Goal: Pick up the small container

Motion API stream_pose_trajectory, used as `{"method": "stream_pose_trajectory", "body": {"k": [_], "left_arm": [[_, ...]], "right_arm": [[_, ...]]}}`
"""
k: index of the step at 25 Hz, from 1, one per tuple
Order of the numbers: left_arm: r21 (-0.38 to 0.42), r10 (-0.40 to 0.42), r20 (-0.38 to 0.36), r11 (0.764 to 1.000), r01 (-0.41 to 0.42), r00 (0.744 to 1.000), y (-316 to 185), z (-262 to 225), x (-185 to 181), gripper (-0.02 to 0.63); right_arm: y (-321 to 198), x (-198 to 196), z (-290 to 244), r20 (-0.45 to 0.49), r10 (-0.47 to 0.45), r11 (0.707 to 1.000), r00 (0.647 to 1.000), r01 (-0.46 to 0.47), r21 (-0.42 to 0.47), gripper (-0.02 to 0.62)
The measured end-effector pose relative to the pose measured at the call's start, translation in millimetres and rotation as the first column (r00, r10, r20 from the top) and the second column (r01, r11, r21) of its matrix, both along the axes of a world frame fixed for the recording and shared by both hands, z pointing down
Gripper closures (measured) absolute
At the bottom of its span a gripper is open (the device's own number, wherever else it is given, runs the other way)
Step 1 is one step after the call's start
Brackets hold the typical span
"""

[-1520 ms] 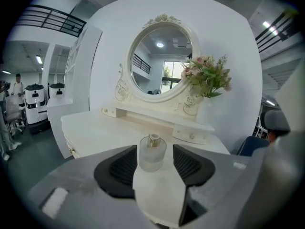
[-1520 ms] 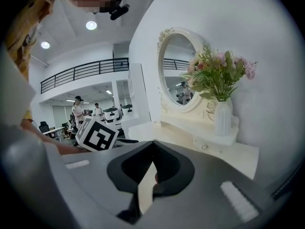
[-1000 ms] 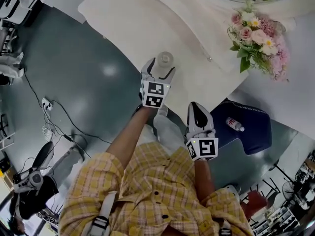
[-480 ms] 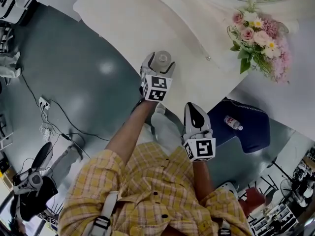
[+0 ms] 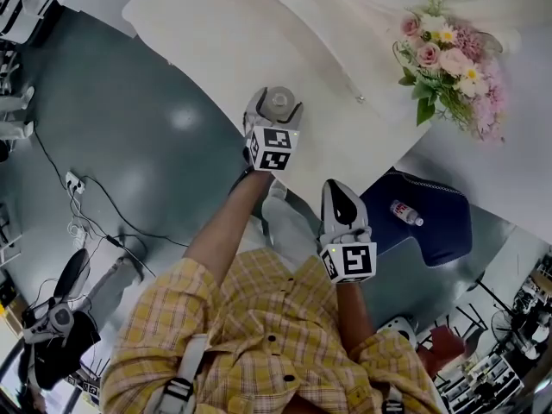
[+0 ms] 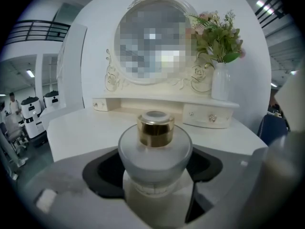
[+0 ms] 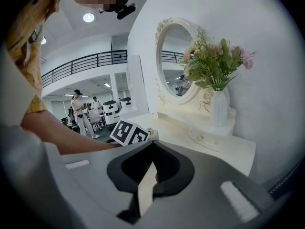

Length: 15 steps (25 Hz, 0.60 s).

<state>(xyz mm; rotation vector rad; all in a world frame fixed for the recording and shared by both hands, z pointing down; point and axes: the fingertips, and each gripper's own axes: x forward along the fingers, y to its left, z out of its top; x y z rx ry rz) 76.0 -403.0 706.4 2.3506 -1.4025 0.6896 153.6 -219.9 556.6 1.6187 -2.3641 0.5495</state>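
Note:
The small container [image 5: 279,100] is a frosted round bottle [image 6: 155,151] with a gold cap [image 6: 156,130]. My left gripper [image 5: 277,109] is shut on it, one jaw pressing each side of its body [image 6: 155,178]. It sits over the near edge of the white dressing table [image 5: 216,41]; whether it rests on the top is hidden. My right gripper [image 5: 339,190] hangs below the table edge by the person's legs. In the right gripper view its jaws [image 7: 151,149] meet at the tips with nothing between them.
A vase of pink and white flowers [image 5: 444,54] stands at the table's right, beside an oval mirror [image 6: 152,44] and a small drawer knob [image 5: 360,100]. A dark blue seat [image 5: 431,222] holding a water bottle [image 5: 404,213] is at right. Cables [image 5: 82,205] lie on the grey floor.
My left gripper, with the bottle in it, has shifted a little left and farther over the table. The right gripper has barely moved.

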Motion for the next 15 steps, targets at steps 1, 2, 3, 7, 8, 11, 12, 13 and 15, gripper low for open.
{"method": "stream_pose_trajectory", "body": {"k": [1,2,3,7,8,11,12,13,15], "left_arm": [[-0.001,0.002,-0.001,1.000,-0.002,1.000,-0.8,0.4,1.2,0.236],[-0.005,0.002,-0.001,1.000,-0.002,1.000,-1.5,0.8,2.1,0.236],[-0.009,0.000,0.001,1.000,0.000,1.000,-2.0,1.1,2.3,0.236],[-0.006,-0.015,0.016,1.000,0.015,1.000,-3.8,0.2,-0.2,0.259],[-0.005,-0.016,0.018,1.000,0.017,1.000,-4.1,0.1,-0.7,0.259],[-0.007,-0.013,0.019,1.000,0.013,1.000,-3.4,-0.2,-1.8,0.259],[-0.010,-0.011,0.019,1.000,0.011,1.000,-3.0,-0.1,-1.9,0.259],[-0.012,-0.009,0.020,1.000,0.010,1.000,-2.6,0.3,-1.8,0.261],[-0.016,0.000,0.026,1.000,0.000,1.000,-1.1,0.9,-0.2,0.261]], "right_arm": [[0.2,1.3,0.7,-0.002,0.001,1.000,1.000,-0.001,0.000,0.592],[0.2,2.5,1.1,-0.003,0.003,1.000,1.000,-0.003,-0.001,0.592],[0.3,3.4,1.2,-0.004,0.005,1.000,1.000,-0.005,-0.003,0.592],[1.9,4.0,0.9,-0.005,0.006,1.000,1.000,-0.006,-0.006,0.592],[2.3,4.0,1.1,-0.006,0.005,1.000,1.000,-0.005,-0.007,0.592],[3.5,4.3,0.9,-0.008,0.009,1.000,1.000,-0.009,-0.008,0.592],[3.7,4.5,0.7,-0.009,0.009,1.000,1.000,-0.009,-0.007,0.592],[3.9,4.6,0.6,-0.010,0.008,1.000,1.000,-0.009,-0.006,0.592],[4.7,4.9,0.8,-0.011,0.009,1.000,1.000,-0.009,-0.005,0.592]]}}
